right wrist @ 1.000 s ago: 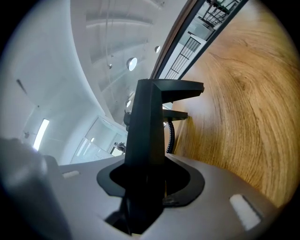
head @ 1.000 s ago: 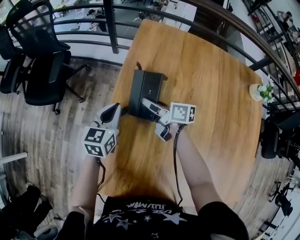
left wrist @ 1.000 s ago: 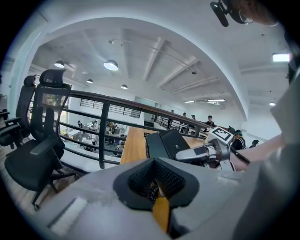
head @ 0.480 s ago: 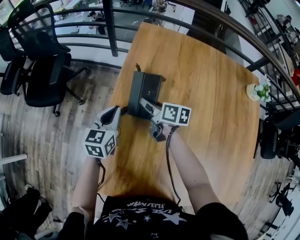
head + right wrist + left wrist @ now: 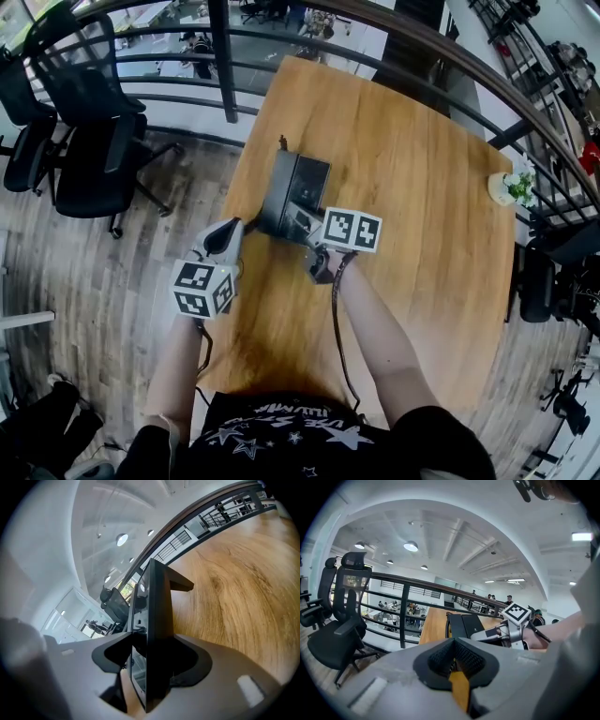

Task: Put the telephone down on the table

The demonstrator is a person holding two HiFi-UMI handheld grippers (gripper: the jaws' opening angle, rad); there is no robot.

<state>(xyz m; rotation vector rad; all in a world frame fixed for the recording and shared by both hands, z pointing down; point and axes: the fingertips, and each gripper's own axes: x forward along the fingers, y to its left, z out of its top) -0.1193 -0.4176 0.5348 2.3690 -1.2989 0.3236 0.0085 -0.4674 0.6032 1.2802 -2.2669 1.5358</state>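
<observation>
Table (image 5: 412,225): wooden top, warm light-brown, grain running near to far, corners rounded. Most of the surface is bare.

On it:
- Black telephone (image 5: 292,183), left half of the top, close to the left edge and towards the far side. Its long axis runs roughly near to far. A short dark cord (image 5: 282,142) shows at its far end. Whether its near end rests flat on the wood cannot be told.
- Small white plant pot (image 5: 511,185) with green leaves, at the right edge, well apart from the telephone.

The table stands on a grey-brown plank floor (image 5: 112,272).
</observation>
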